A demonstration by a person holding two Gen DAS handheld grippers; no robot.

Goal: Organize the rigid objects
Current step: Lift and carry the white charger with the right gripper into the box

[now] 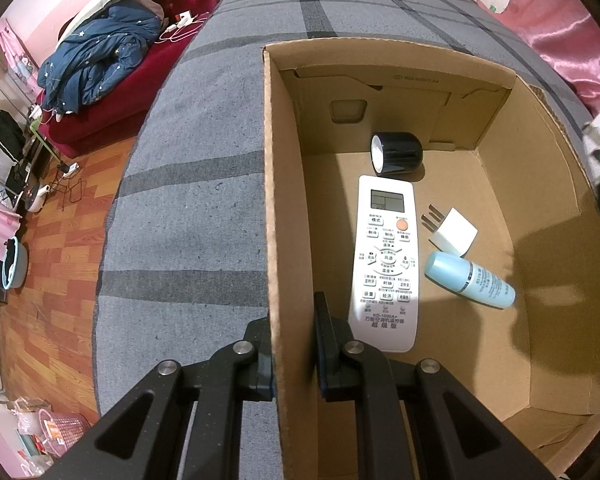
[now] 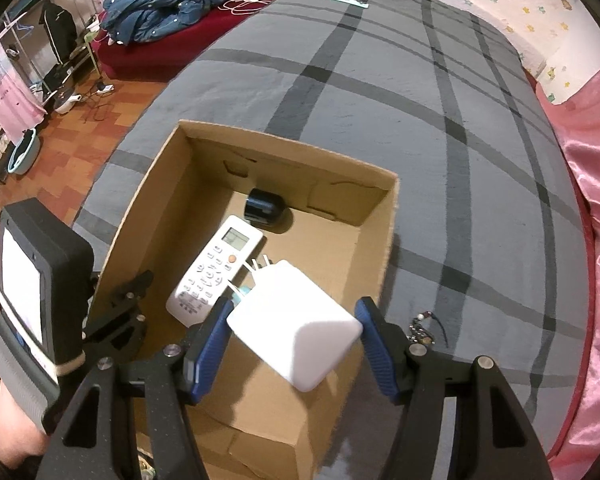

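White charger block [image 2: 296, 328] over the cardboard box [image 2: 160, 184]
Right gripper [image 2: 296, 340] clamps the block; left gripper [image 1: 294, 344] pinches the box wall.

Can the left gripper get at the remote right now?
Probably not as is: the left gripper is shut on the box wall. The remote lies uncovered just inside, so letting go would leave the way free.

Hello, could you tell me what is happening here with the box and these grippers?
A person is packing small items into a cardboard box on a grey bed. The left gripper is clamped on the box's side wall. The right gripper holds a white charger block above the box. Inside lie a remote, black cup, blue bottle and small plug.
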